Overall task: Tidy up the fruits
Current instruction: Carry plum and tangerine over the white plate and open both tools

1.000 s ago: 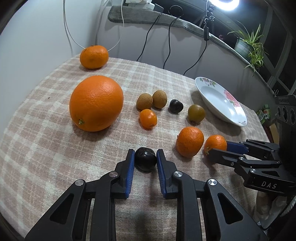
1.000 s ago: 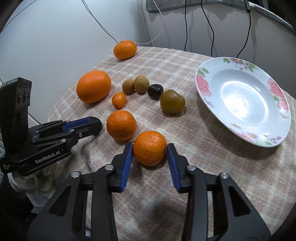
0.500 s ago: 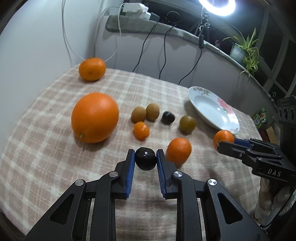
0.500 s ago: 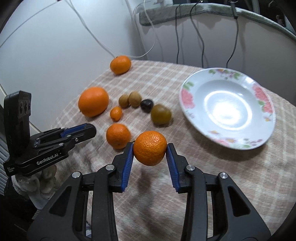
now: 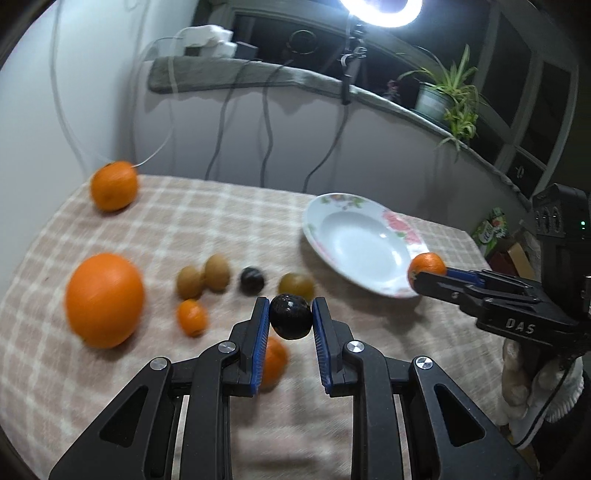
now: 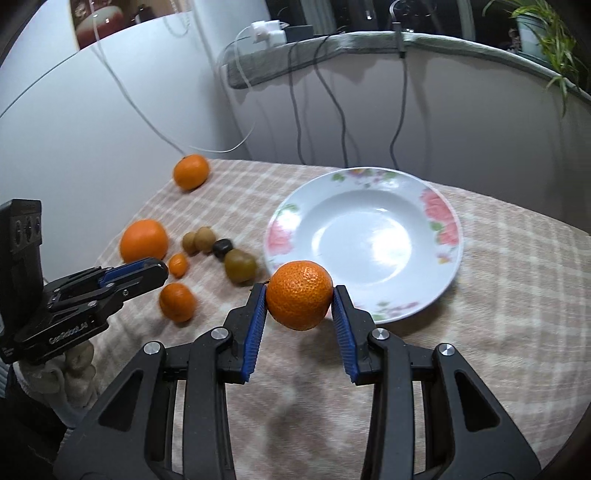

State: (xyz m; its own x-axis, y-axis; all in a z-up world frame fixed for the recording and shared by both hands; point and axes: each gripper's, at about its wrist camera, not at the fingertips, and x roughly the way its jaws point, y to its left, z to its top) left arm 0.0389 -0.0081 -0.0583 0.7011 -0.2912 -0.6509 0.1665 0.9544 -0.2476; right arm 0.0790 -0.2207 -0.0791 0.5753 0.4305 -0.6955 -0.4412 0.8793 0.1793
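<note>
My left gripper (image 5: pixel 290 317) is shut on a small dark plum (image 5: pixel 290 316), held above the checked cloth. My right gripper (image 6: pixel 299 295) is shut on a mandarin (image 6: pixel 299 294), lifted just in front of the near rim of the white flowered plate (image 6: pixel 448 236). In the left wrist view the same mandarin (image 5: pixel 426 265) hangs at the plate's (image 5: pixel 332 221) right rim. On the cloth lie a big orange (image 5: pixel 104 300), a far orange (image 5: pixel 113 185), a tiny orange (image 5: pixel 191 317), two brown fruits (image 5: pixel 203 277), a dark fruit (image 5: pixel 252 280), an olive-green fruit (image 5: pixel 296 285) and another mandarin (image 6: pixel 177 302).
A wall with hanging cables (image 5: pixel 266 122) stands behind the table. A ledge carries a ring light (image 5: pixel 376 7) and a potted plant (image 5: pixel 443 96). The table's round edge falls off at the left and right. A gloved hand (image 5: pixel 524 387) holds the right gripper.
Both grippers have lifted their fruits off the cloth and moved toward the plate. The plum and the mandarin stayed in the jaws. The fruits on the cloth kept their places.
</note>
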